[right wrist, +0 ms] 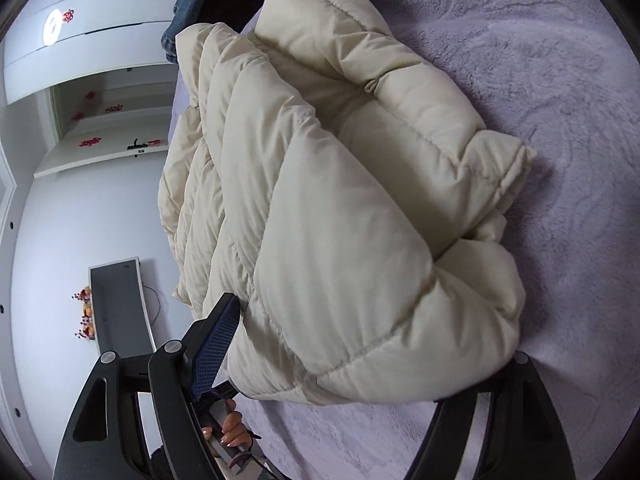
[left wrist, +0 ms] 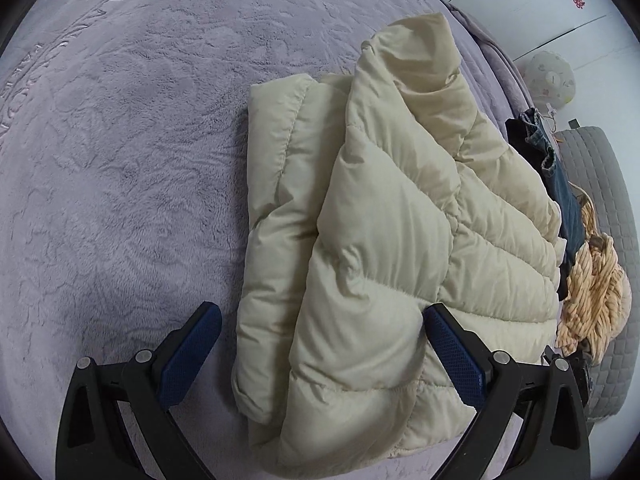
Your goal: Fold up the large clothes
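Already the jacket (left wrist: 392,240) lies folded into a thick bundle on the bed (left wrist: 120,160), straddled loosely by the spread left claw (left wrist: 320,332) and right claw (right wrist: 372,344); only tidying seems left.

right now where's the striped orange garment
In the left wrist view the striped orange garment lies at the far right, beside the cream puffer jacket, just below the dark jeans.
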